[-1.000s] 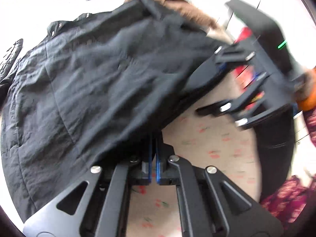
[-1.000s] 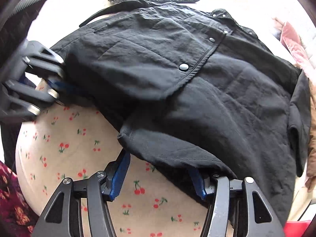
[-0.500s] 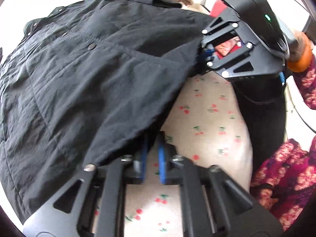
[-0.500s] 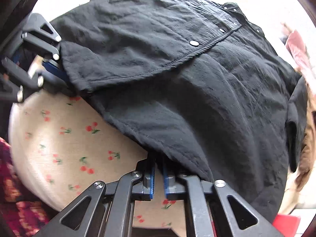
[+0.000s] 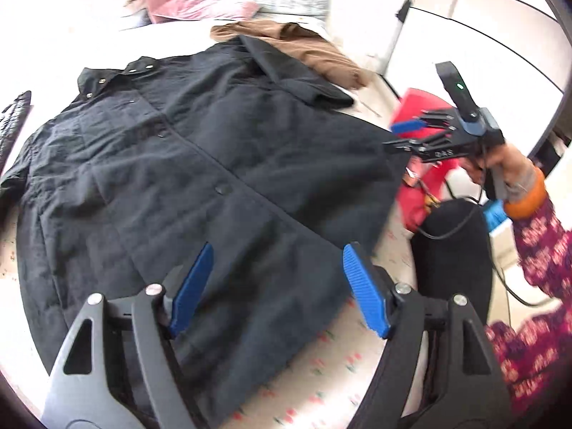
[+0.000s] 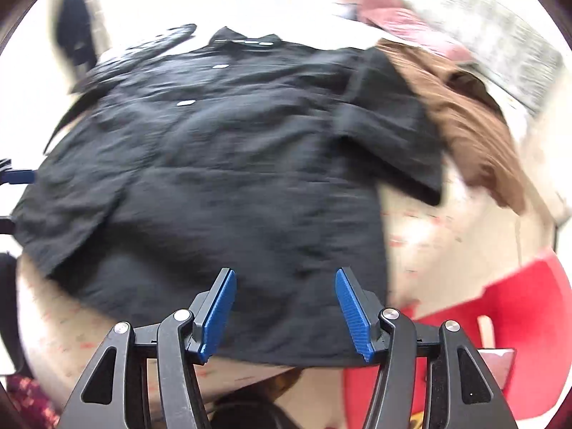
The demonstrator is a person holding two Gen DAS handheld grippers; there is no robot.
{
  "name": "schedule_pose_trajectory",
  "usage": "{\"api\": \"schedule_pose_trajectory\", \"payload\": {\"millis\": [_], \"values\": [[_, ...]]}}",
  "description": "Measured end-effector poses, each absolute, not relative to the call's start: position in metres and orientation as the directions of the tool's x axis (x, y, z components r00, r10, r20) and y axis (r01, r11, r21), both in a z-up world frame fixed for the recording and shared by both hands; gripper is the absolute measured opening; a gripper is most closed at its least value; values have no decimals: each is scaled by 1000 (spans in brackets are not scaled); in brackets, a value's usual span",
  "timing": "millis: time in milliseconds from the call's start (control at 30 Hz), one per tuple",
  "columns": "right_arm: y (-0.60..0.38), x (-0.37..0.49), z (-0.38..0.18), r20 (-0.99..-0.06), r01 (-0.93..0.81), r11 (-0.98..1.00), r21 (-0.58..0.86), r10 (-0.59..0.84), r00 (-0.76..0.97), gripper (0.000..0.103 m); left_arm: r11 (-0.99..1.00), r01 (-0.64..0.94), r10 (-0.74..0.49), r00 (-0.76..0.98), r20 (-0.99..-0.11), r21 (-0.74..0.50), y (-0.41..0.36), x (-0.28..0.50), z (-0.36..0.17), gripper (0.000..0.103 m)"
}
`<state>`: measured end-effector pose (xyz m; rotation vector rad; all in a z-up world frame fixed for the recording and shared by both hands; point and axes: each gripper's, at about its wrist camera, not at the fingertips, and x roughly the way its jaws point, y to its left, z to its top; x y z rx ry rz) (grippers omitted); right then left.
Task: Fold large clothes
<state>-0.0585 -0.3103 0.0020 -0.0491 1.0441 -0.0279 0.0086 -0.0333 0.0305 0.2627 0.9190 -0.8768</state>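
Note:
A large black snap-button coat lies spread flat on the cherry-print bed sheet, collar at the far end. My left gripper hovers over the coat's near hem, its jaws opening, with nothing pinched between the blue pads. My right gripper hangs above the hem's other end, the coat below it; its jaws are opening too and hold nothing. In the left wrist view the right gripper shows off the coat's right edge, held by a hand in a patterned sleeve.
A brown garment lies past the coat's collar, with a pink cloth and a grey pillow behind it. A red chair stands beside the bed on the right. Another dark garment lies at the far left.
Both grippers have let go of the coat's hem and risen, and their jaws have spread. The coat now lies flat. The right gripper has swung out to the right.

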Motion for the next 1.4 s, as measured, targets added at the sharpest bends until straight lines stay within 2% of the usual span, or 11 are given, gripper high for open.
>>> {"api": "schedule_pose_trajectory", "payload": {"millis": [167, 200, 233, 400, 500, 633, 867, 933, 967, 1000, 1400], "values": [[-378, -51, -36, -920, 188, 981, 44, -33, 391, 56, 701, 692, -501, 308, -809, -171, -58, 55, 7, 76], [-386, -52, -43, -924, 203, 972, 116, 30, 382, 48, 706, 686, -498, 304, -812, -176, -60, 61, 3, 76], [-390, -54, -48, -917, 192, 963, 188, 102, 386, 15, 712, 679, -491, 304, -816, -176, -64, 66, -1, 76], [-377, -70, -48, -951, 79, 994, 80, 53, 303, 10, 709, 680, -466, 253, -848, -187, -79, 81, -23, 76], [-374, -72, -16, -925, 57, 998, 10, -12, 380, 19, 697, 703, -425, 246, -871, -142, -87, 82, -34, 76], [-361, -50, 20, -825, 32, 990, -140, -135, 549, 77, 701, 701, -417, 251, -873, -133, -96, 92, -34, 76], [-325, 57, -15, -818, -120, 936, -332, -223, 530, 77, 708, 702, -399, 304, -865, -80, -115, 118, -20, 76], [-322, 78, -29, -806, -127, 916, -380, -260, 532, 69, 704, 708, -383, 325, -864, -46, -120, 125, -17, 76], [-324, 82, -31, -796, -124, 913, -389, -265, 544, 29, 702, 711, -375, 335, -864, -29, -123, 129, -17, 76], [-330, 88, -28, -794, -117, 910, -398, -278, 540, 15, 701, 713, -365, 346, -865, -10, -126, 134, -16, 76], [-516, 148, 139, -593, 365, 790, -493, -612, 524, 7, 655, 747, -360, 443, -821, 116, -219, 244, -13, 76]]}}
